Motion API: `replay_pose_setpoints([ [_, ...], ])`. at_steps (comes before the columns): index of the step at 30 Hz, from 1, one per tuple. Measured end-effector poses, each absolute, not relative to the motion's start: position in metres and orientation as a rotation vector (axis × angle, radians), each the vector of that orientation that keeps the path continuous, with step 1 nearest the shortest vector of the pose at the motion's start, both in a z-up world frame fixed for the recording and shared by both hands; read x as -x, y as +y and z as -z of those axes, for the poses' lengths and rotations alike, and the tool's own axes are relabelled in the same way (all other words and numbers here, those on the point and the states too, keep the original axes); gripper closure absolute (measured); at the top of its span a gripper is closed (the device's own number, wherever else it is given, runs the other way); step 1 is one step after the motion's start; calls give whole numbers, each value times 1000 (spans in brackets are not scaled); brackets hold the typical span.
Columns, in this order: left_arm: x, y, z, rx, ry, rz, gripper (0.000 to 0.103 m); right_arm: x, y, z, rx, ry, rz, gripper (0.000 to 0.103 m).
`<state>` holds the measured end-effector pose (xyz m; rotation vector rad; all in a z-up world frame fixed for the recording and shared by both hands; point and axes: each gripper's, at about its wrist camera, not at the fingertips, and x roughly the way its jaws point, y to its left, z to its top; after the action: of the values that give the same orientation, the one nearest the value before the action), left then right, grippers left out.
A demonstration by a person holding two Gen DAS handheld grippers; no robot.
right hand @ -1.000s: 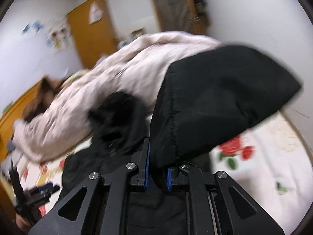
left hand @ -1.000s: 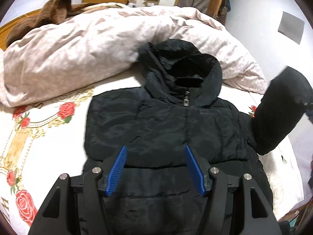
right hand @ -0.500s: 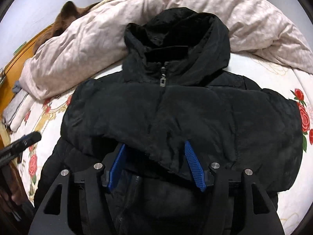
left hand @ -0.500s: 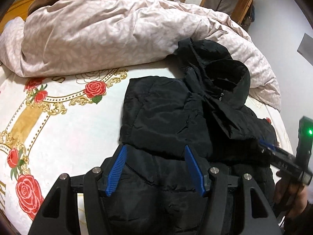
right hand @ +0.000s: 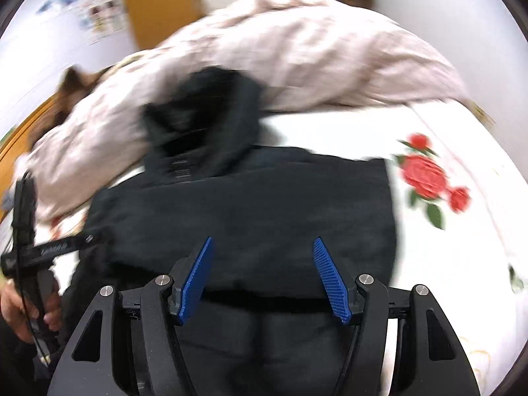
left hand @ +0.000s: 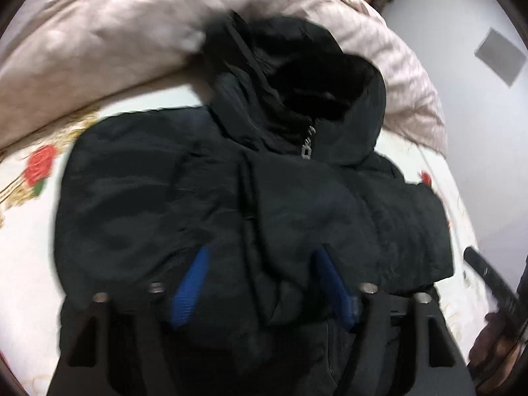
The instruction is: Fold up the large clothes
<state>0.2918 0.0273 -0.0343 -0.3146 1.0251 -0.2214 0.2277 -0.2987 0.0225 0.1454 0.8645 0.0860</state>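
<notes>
A black hooded puffer jacket [left hand: 250,204] lies front up on the bed, hood [left hand: 316,85] toward the quilt. Both sleeves are folded across its chest. It also shows in the right wrist view [right hand: 264,211]. My left gripper [left hand: 260,283] is open and empty, hovering over the jacket's lower half. My right gripper [right hand: 264,277] is open and empty over the jacket's right part, near the folded sleeve's edge. Both views are blurred by motion.
A pink quilt [left hand: 109,33] is heaped behind the jacket, also in the right wrist view [right hand: 313,52]. The white bed sheet [right hand: 455,237] has red roses. The other hand-held gripper shows at the right edge [left hand: 495,283] and at the left edge [right hand: 29,254].
My right gripper laid the right sleeve across the jacket's chest, let go and opened. It has since drawn back to the right. The left gripper stayed open and shifted over the jacket.
</notes>
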Motion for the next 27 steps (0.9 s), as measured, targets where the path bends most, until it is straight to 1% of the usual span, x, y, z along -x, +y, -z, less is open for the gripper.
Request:
replay_pose_setpoints([
  [1, -294, 21, 36, 286, 1025, 222, 86, -231, -310, -19, -157, 867, -60, 40],
  [2, -294, 18, 35, 257, 1018, 209, 87, -236, -322, -14, -174, 866, -38, 43],
  [3, -292, 16, 33, 234, 992, 196, 88, -239, -327, -12, -182, 869, -27, 54],
  [4, -289, 15, 31, 208, 967, 182, 90, -246, -332, -5, -186, 881, -18, 59],
  [5, -287, 14, 31, 187, 956, 162, 90, -252, -332, 4, -186, 899, -27, 59],
  [9, -285, 17, 43, 138, 951, 109, 90, -267, -314, 47, -152, 980, -89, 59],
  [12, -290, 19, 52, 149, 965, 103, 90, -270, -310, 60, -133, 967, -94, 59],
  [16, -288, 20, 44, 163, 967, 81, 86, -270, -311, 43, -113, 985, -83, 59],
  [18, -279, 25, 34, 176, 954, 74, 83, -263, -313, 25, -109, 942, -87, 59],
  [22, -263, 42, 14, 200, 920, 15, 82, -259, -324, -5, -121, 856, -88, 59],
  [24, -265, 45, 3, 224, 895, 7, 82, -268, -329, -13, -115, 839, -82, 59],
  [27, -282, 31, -7, 203, 866, 43, 75, -293, -337, -7, -107, 852, -54, 59],
])
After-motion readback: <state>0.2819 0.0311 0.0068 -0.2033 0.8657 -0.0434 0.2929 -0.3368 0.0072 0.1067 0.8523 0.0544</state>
